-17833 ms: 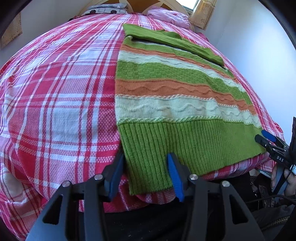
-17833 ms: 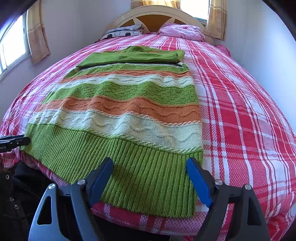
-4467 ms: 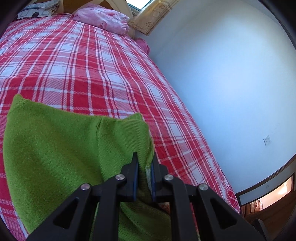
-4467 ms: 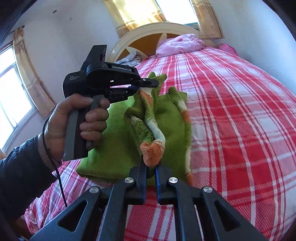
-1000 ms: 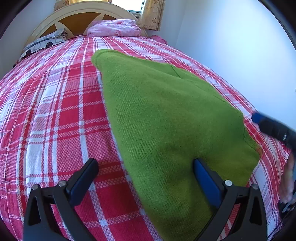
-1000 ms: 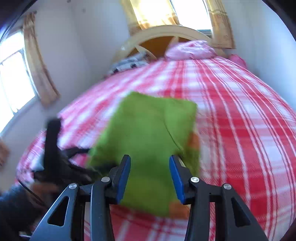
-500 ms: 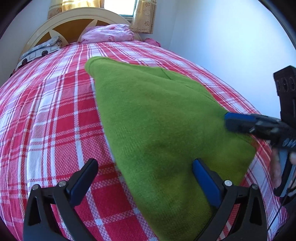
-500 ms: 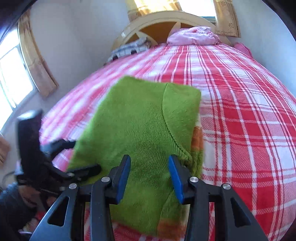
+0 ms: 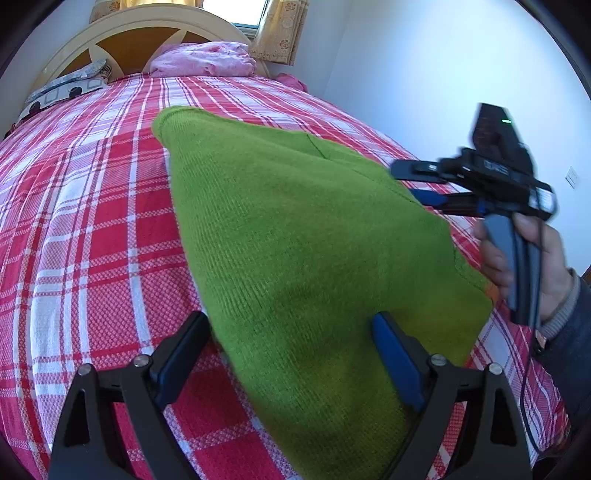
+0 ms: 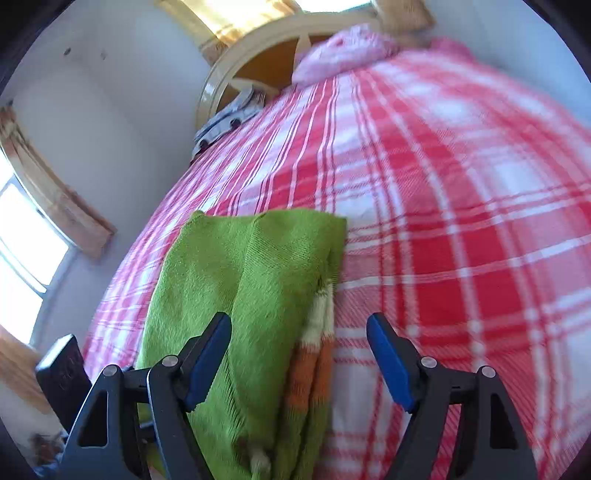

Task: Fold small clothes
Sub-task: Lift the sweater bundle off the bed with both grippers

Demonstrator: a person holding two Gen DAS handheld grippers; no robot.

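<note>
My left gripper [image 9: 291, 354]: black frame, blue pads, silver screws. Right gripper [image 9: 415, 182] similar, green indicator lit. Sleeve [image 9: 570, 332] dark, possibly grey-cuffed.

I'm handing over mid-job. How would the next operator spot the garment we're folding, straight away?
Look at the bed with the red and white plaid cover and the cream headboard. The folded green sweater lies on the near part of it, under both open grippers. It is the only green thing there, with orange and cream stripes showing along one edge; the pink bundle sits far off by the headboard.
</note>
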